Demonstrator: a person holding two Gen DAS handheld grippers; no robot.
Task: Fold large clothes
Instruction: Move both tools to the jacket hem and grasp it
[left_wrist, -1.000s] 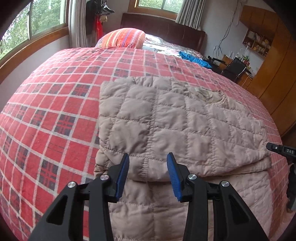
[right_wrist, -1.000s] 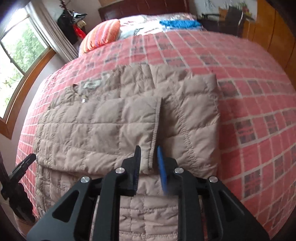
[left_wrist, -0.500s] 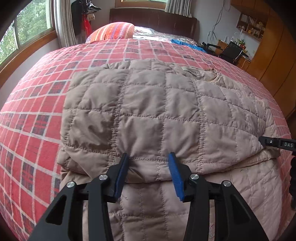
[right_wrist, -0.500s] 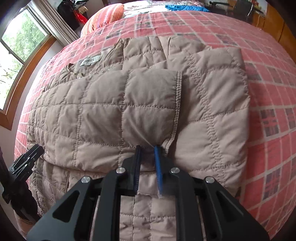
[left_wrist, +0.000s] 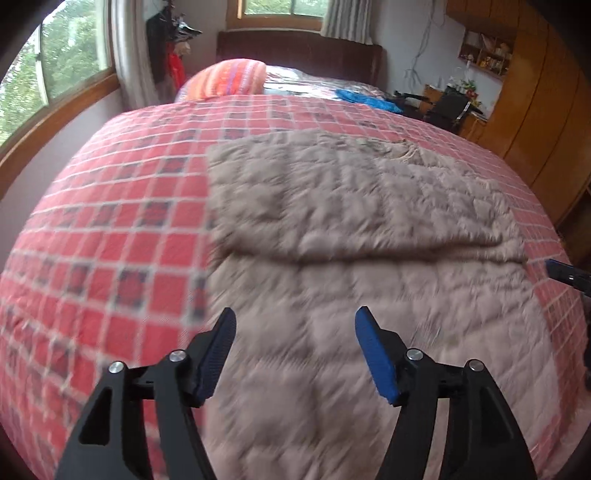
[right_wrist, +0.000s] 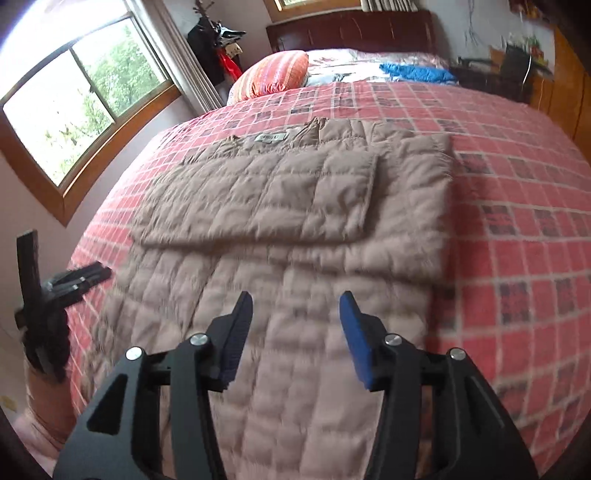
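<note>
A beige quilted jacket (left_wrist: 351, 221) lies flat on the red plaid bedspread (left_wrist: 110, 240), its sleeves folded across the upper body. In the right wrist view the same jacket (right_wrist: 295, 206) shows its collar label at the far end. My left gripper (left_wrist: 295, 332) is open above the jacket's lower part, holding nothing. Above the hem, my right gripper (right_wrist: 295, 317) is also open, with nothing between its fingers. Each gripper shows at the edge of the other's view: the right gripper (left_wrist: 569, 275), the left gripper (right_wrist: 70, 280). Both views are motion-blurred.
A striped orange pillow (left_wrist: 225, 77) and a blue cloth (left_wrist: 365, 98) lie near the dark headboard (left_wrist: 295, 51). Windows line the left wall (right_wrist: 74, 96). Wooden wardrobes (left_wrist: 535, 92) and a cluttered desk stand to the right of the bed.
Both grippers have let go of the folded sleeve edge, opened wide and pulled back toward the hem. The sleeve fold stays lying across the jacket.
</note>
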